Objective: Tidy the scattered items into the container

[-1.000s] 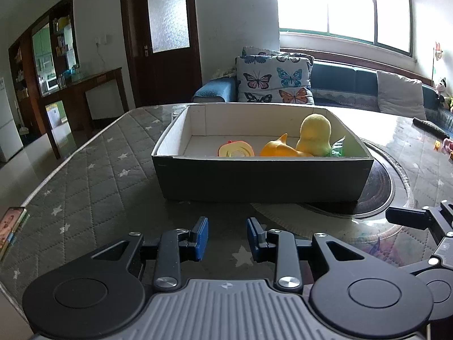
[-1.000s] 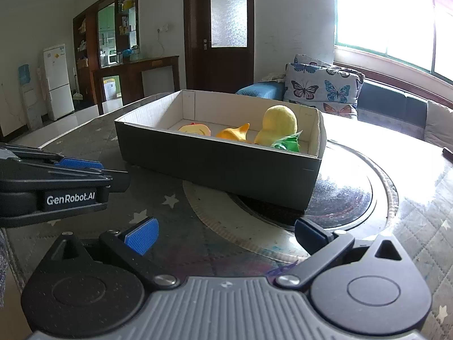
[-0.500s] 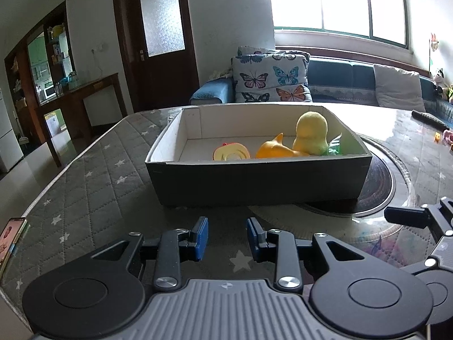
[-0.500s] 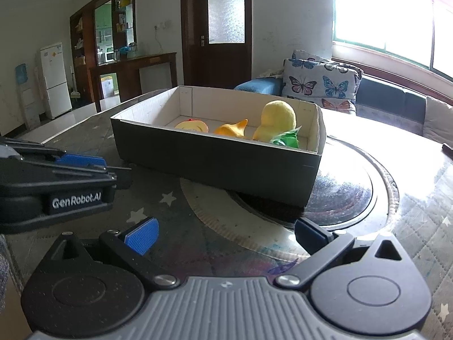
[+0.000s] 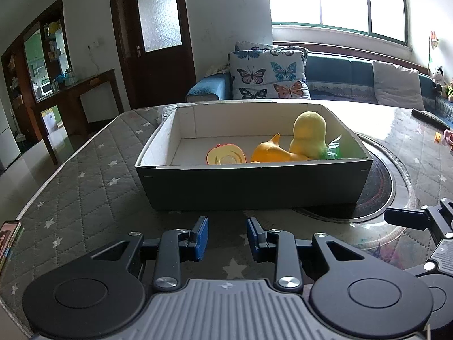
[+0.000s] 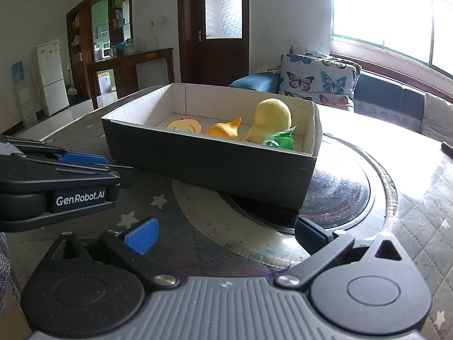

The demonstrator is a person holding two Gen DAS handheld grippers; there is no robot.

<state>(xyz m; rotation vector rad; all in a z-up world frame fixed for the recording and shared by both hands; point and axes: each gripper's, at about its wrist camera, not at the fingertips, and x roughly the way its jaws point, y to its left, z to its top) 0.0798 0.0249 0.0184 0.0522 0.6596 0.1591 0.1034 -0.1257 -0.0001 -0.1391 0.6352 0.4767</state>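
Note:
A dark cardboard box [image 5: 254, 187] [image 6: 209, 167] with a white inside stands on the table. In it lie a yellow plush duck [image 5: 308, 136] [image 6: 271, 121], an orange toy [image 5: 271, 153] [image 6: 226, 129], a round yellow-and-red toy [image 5: 225, 155] [image 6: 184, 126] and a green item [image 5: 335, 148] [image 6: 279, 141]. My left gripper [image 5: 227, 239] hovers in front of the box's near wall, jaws a little apart and empty. My right gripper [image 6: 226, 233] is wide open and empty, in front of the box's right corner. The left gripper also shows in the right wrist view [image 6: 56, 175].
The table has a grey quilted star cover [image 5: 85, 192] and a round glass turntable [image 6: 339, 192] under the box. A phone [image 5: 8, 240] lies at the table's left edge. A dark remote [image 5: 430, 119] lies far right. A sofa with butterfly cushions [image 5: 269, 73] stands behind.
Both grippers have risen a little, so I see further into the box. The jaws and the box's contents have not changed.

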